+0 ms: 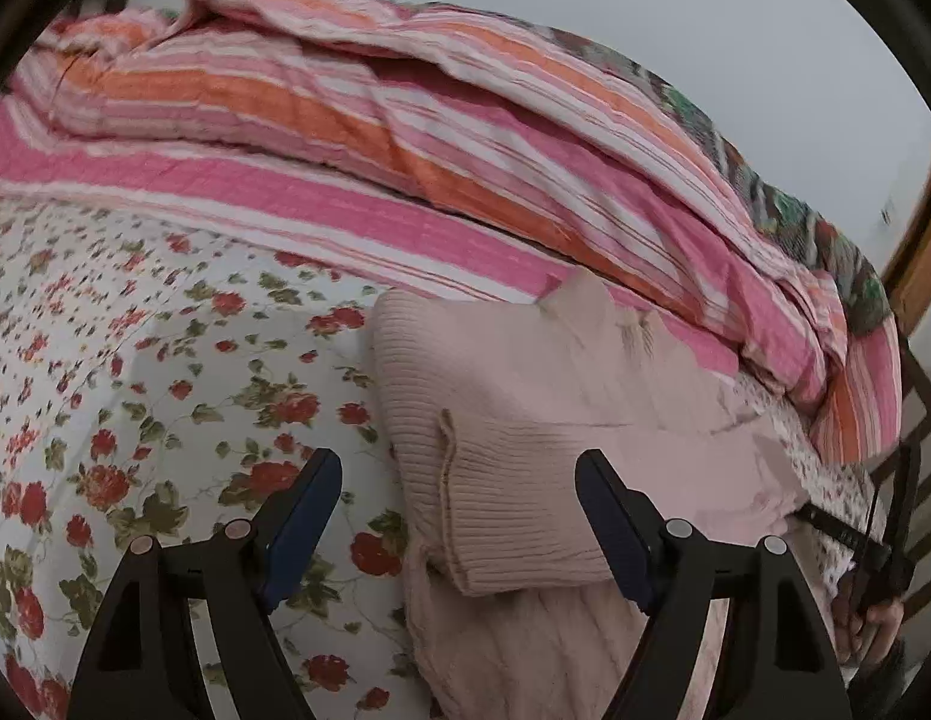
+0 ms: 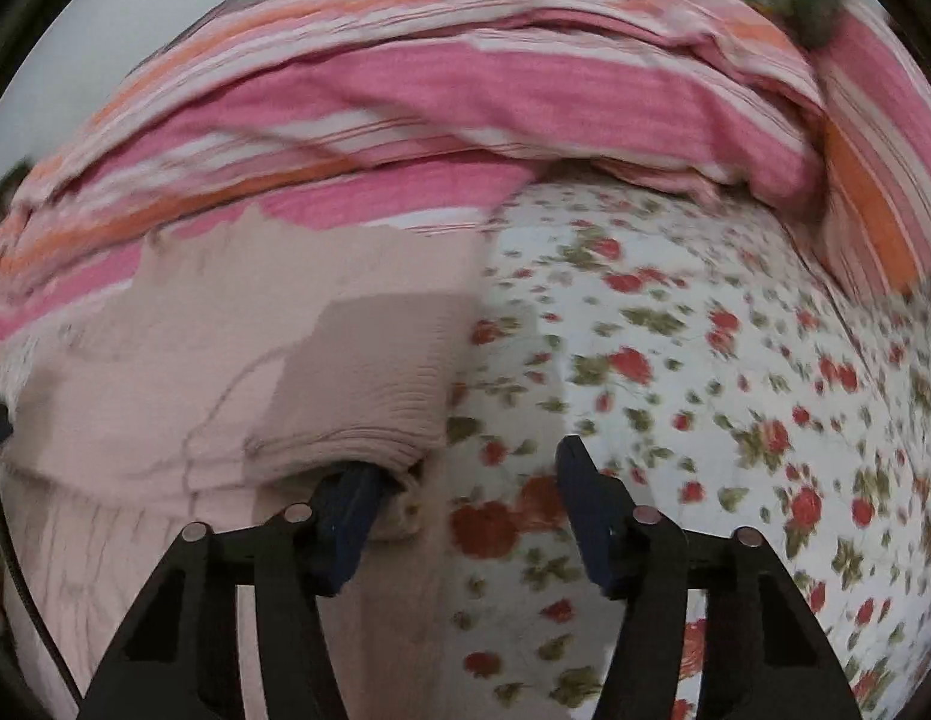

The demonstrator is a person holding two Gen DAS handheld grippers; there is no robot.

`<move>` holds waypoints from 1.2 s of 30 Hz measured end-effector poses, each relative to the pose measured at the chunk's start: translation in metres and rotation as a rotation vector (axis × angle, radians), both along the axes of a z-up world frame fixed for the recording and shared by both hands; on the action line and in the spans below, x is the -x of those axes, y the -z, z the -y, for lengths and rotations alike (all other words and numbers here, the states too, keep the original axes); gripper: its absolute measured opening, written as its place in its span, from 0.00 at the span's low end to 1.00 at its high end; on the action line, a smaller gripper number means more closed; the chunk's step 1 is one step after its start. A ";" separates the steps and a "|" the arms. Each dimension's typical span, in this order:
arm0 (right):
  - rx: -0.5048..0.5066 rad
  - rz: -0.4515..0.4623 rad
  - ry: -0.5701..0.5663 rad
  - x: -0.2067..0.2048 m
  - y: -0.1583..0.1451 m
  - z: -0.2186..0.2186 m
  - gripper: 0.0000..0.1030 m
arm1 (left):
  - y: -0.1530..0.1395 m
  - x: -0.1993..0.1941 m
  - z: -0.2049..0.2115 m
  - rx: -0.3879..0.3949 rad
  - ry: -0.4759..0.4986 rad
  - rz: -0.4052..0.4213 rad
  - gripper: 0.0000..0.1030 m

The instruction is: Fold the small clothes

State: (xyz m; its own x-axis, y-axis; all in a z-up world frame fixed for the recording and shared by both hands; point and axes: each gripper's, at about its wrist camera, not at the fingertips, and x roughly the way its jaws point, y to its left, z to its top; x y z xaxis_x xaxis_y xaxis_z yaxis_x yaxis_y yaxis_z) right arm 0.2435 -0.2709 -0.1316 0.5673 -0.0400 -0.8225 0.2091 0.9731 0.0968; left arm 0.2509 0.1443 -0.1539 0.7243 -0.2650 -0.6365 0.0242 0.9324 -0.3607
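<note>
A pale pink ribbed knit garment [image 1: 525,396] lies on the flowered bedsheet [image 1: 135,360], with a ribbed part folded over its body. My left gripper [image 1: 459,516] hovers open over the garment's near left edge. The folded ribbed band lies between its blue pads, which do not touch it. In the right wrist view the garment [image 2: 195,372] fills the left half. My right gripper [image 2: 465,510] is open at the garment's right edge. Its left fingertip [image 2: 351,510] sits against and partly under the folded ribbed edge, and its right fingertip [image 2: 585,510] is over bare sheet.
A bunched quilt [image 1: 405,138] striped in pink, orange and white lies along the far side of the bed, just behind the garment. Open flowered sheet [image 2: 705,360] spreads to the right. A wooden frame [image 1: 921,252] and dark slats [image 1: 921,450] stand past the bed's right edge.
</note>
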 end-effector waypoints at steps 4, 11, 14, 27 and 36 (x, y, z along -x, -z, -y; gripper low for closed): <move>0.003 0.008 0.006 0.006 -0.007 0.002 0.55 | -0.004 0.001 0.011 -0.022 0.047 0.035 0.65; 0.018 0.077 -0.059 0.019 -0.023 -0.005 0.56 | -0.001 -0.006 0.018 -0.046 0.056 0.021 0.52; 0.023 0.124 -0.084 0.024 -0.032 -0.006 0.61 | 0.001 -0.009 0.019 -0.060 0.048 0.010 0.46; 0.059 0.123 -0.111 0.014 -0.025 -0.019 0.61 | -0.015 -0.010 0.032 -0.107 0.031 0.110 0.07; 0.080 0.041 -0.088 -0.005 -0.005 -0.016 0.64 | 0.005 -0.032 0.027 -0.095 -0.025 -0.020 0.08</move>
